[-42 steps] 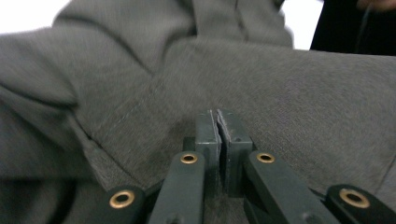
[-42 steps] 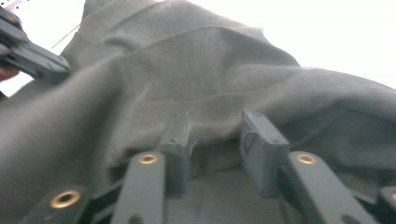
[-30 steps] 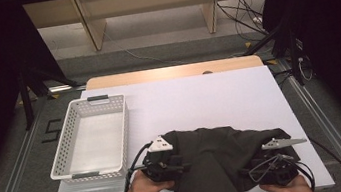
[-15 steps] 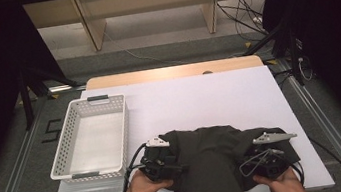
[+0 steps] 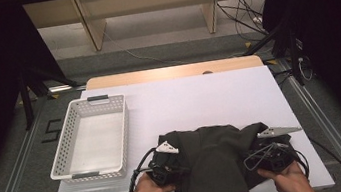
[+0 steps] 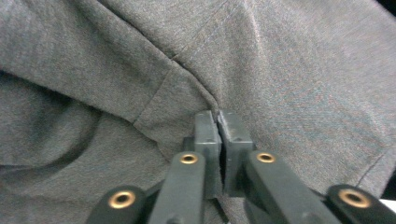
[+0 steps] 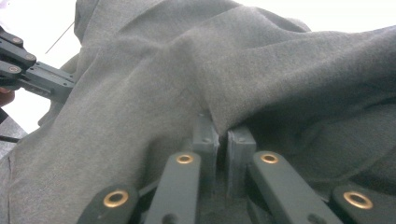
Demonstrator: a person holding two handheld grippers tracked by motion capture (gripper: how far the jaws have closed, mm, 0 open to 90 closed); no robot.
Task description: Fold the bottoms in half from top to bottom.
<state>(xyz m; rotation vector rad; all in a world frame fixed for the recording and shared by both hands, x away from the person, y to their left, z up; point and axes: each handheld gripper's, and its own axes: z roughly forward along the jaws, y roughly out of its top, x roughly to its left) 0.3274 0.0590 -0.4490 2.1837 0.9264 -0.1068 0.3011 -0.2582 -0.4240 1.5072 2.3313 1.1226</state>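
A dark grey garment (image 5: 213, 163) lies bunched at the near edge of the white worktop (image 5: 199, 102), to the right of the white basket (image 5: 91, 137) and apart from it. The left gripper (image 5: 171, 169) sits at the garment's left side, on the side toward the basket, jaws pressed together on a fold of the cloth — seen close in the left gripper view (image 6: 218, 126). The right gripper (image 5: 270, 155) sits at the garment's far side from the basket, jaws likewise pinched on a fold (image 7: 219, 137) — the cloth drapes over them
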